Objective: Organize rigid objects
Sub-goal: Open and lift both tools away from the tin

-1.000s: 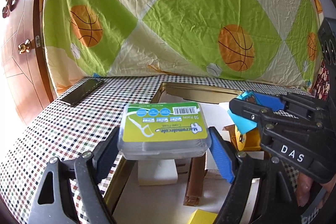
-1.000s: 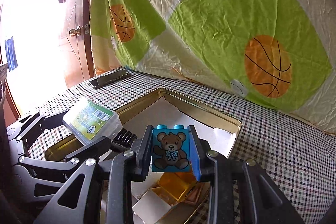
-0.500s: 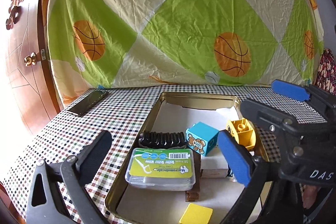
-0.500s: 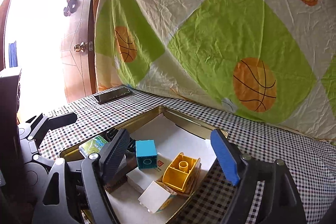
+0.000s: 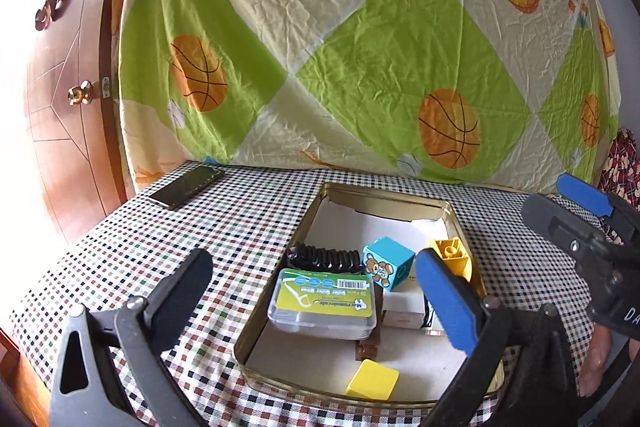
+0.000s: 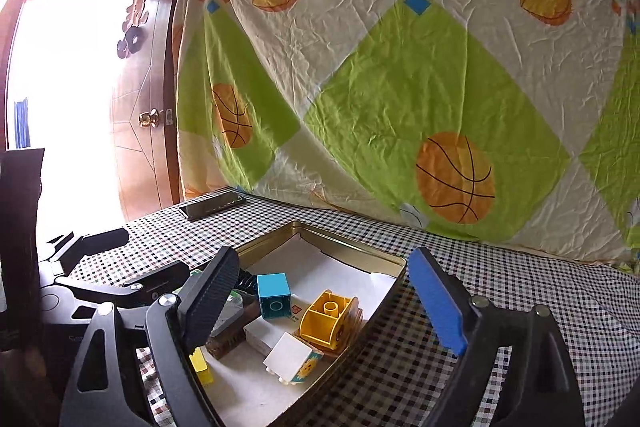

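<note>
while both grippers hang empty above the bench, the left wrist view shows the left gripper (image 5: 316, 291) with its jaws spread wide and nothing between them. below it sits the gold tin (image 5: 382, 193) on the checked cloth (image 5: 224, 231). inside the tin lie the floss box (image 5: 324, 303) with its green label up, a black comb (image 5: 324, 258) just behind it, the blue bear block (image 5: 387, 267) to its right, a yellow block (image 5: 454, 253) against the right wall, a white box (image 5: 402, 309) and a yellow tile (image 5: 373, 379) near the front rim. a brown piece (image 5: 366, 347) pokes out from under the floss box. a phone (image 5: 186, 186) lies well apart at the far left of the bench. the right gripper (image 5: 592, 223) shows at the right edge; this view does not settle how its jaws stand.

from the right wrist view, the right gripper (image 6: 320, 291) also has its jaws released and wide, holding nothing. the same tin (image 6: 352, 245) holds the blue block (image 6: 274, 293), the yellow block (image 6: 328, 319), a white block with a sunflower (image 6: 294, 359) tilted in front, and the green edge of the floss box, mostly hidden behind the left finger.

judging by this, the sorting step for these pieces looks done: every small rigid thing in view rests in the tin. the next move likely calls for checking the bench for leftovers; only the phone remains outside, and whether it belongs to the task is unclear.
</note>
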Motion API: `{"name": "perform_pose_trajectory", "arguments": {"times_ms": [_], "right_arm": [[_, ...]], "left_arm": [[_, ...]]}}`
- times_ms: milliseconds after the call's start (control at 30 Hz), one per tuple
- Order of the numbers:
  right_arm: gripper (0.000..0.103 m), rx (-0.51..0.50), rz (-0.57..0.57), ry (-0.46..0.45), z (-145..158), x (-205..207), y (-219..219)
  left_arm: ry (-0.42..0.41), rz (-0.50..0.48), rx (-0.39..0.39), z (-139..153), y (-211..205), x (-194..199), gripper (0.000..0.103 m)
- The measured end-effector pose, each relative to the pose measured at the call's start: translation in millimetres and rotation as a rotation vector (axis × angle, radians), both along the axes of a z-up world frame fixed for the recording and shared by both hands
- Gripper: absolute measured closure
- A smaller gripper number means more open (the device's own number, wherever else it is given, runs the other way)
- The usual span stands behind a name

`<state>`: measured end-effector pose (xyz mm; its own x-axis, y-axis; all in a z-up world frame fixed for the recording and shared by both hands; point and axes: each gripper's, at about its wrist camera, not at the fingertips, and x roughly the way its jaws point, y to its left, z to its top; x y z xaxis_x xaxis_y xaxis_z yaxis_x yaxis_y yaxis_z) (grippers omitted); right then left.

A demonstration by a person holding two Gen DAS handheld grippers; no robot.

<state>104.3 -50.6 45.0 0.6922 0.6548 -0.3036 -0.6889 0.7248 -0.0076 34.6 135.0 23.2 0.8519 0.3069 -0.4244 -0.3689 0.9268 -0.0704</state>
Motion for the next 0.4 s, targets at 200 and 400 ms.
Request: {"name": "perform_pose_trajectory", "arguments": {"times_ms": [200,400], "right_arm": [[0.014,-0.004,0.009,-0.007,-1.3,-7.0,-0.6],[0.014,0.007,0.008,0.000,-3.2,-7.8,-5.1]], "left_arm": [[-0.013,0.002,0.036,3.3,-5.7,-4.7,0.000],[-0.019,0.005,0.061,4.9,-10.7,-5.7,0.000]]}}
